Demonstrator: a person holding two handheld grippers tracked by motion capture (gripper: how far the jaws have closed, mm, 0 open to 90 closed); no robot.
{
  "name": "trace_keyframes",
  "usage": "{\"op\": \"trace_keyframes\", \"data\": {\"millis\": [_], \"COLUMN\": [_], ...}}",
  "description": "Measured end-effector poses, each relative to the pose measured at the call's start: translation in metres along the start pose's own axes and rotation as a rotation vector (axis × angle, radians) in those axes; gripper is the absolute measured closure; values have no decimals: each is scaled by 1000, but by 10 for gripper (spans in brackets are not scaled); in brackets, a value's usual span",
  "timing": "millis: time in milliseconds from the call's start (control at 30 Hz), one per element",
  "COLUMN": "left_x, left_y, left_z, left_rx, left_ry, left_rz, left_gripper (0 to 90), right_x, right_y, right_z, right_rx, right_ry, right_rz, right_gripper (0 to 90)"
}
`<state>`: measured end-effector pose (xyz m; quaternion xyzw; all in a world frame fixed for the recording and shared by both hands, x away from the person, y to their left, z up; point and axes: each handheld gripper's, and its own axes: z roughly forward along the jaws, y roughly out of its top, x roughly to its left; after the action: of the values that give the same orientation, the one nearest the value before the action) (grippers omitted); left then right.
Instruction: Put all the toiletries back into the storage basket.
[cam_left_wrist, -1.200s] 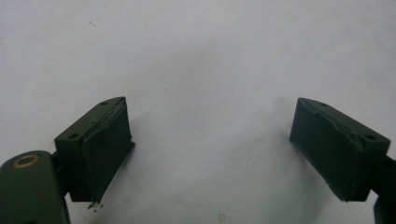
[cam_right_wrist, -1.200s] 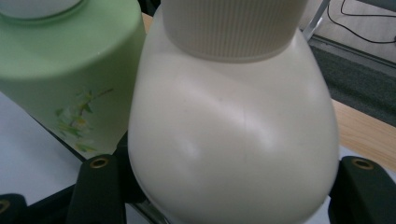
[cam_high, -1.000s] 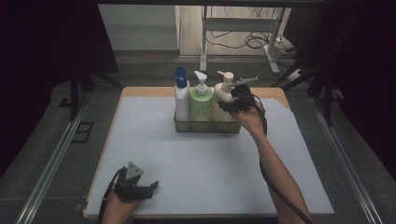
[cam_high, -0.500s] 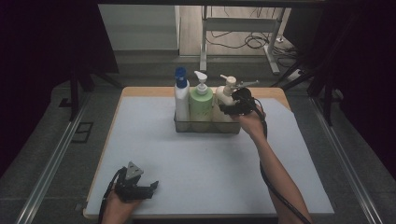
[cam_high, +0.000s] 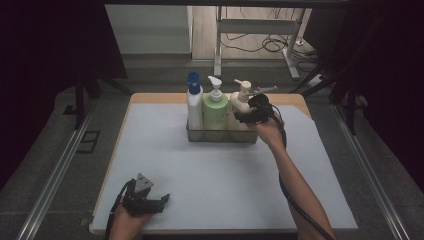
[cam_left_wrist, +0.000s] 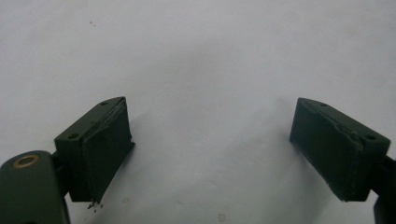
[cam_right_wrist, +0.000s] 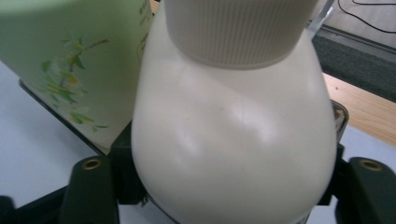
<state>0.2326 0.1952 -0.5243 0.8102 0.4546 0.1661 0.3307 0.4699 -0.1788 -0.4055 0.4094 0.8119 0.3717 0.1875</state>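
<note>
Right gripper (cam_high: 246, 116) jaws opening round cream bottle (cam_right_wrist: 233, 135) in basket (cam_high: 220, 137) w/ green bottle (cam_high: 215, 110).

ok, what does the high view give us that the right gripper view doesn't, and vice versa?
High view adds the layout: a blue-capped bottle, the basket holding the bottles, and the left gripper near the table's front edge.
Right gripper view adds close detail: the cream bottle with its ribbed collar sits between the jaws of the right gripper, which have just been opening. Pad contact is hidden.
Both share the cream bottle beside the green bottle.
</note>
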Motion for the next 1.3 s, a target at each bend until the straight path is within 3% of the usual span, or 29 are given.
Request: {"op": "trace_keyframes", "data": {"millis": [267, 1000, 1300], "left_x": [0, 0, 0], "left_y": [0, 0, 0], "left_z": [0, 0, 0], "left_rx": [-1, 0, -1], "left_ry": [0, 1, 1], "left_rz": [-1, -1, -1], "left_gripper": [122, 122, 122], "right_x": [2, 1, -4], "right_y": [-3, -17, -29], "right_z": [-5, -37, -47], "right_rx": [2, -18, -16], "right_ry": [4, 31, 37], "right_rz": [-31, -37, -30], "right_gripper": [270, 245, 318]}}
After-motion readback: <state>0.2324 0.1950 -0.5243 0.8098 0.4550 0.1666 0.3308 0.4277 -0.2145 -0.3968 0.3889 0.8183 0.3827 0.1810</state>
